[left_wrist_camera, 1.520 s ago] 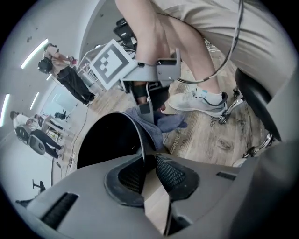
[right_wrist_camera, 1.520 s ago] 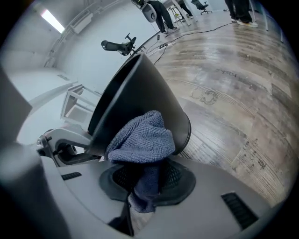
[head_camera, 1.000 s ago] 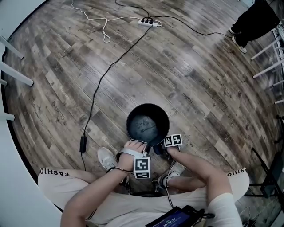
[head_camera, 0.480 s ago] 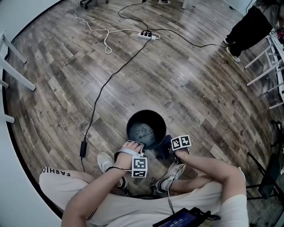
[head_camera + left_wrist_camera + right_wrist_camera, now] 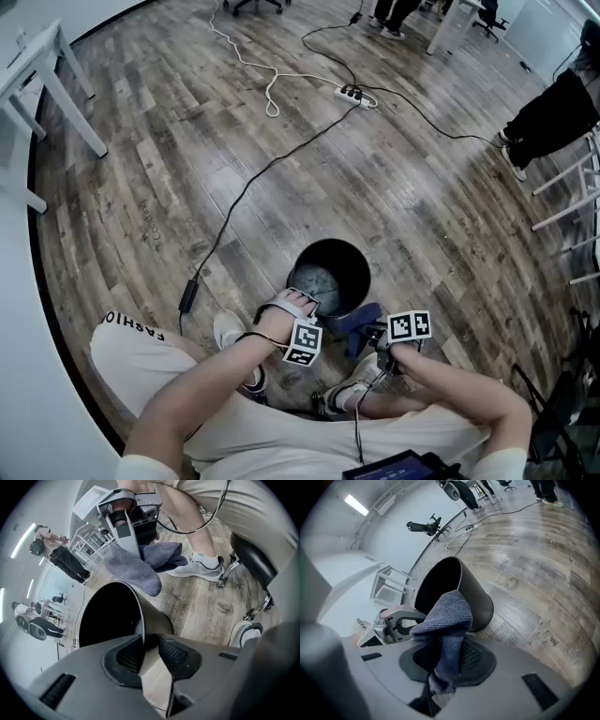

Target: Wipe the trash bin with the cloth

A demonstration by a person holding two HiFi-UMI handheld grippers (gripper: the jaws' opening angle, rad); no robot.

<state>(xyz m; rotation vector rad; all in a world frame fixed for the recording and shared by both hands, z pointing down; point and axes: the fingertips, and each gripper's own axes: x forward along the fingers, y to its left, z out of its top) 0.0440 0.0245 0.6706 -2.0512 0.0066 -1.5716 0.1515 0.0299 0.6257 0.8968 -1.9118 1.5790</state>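
Now right tool (image 5: 444,660) pinches nubby blue cloth (image 5: 443,616); left tool (image 5: 149,651), jaws just narrowing, loosely straddles thin bin rim (image 5: 139,611).

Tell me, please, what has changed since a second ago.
The right gripper, shut on the cloth, has risen beside the trash bin. The left gripper opened on the rim; its jaws have just been closing slightly, rim between them. The trash bin stayed put.
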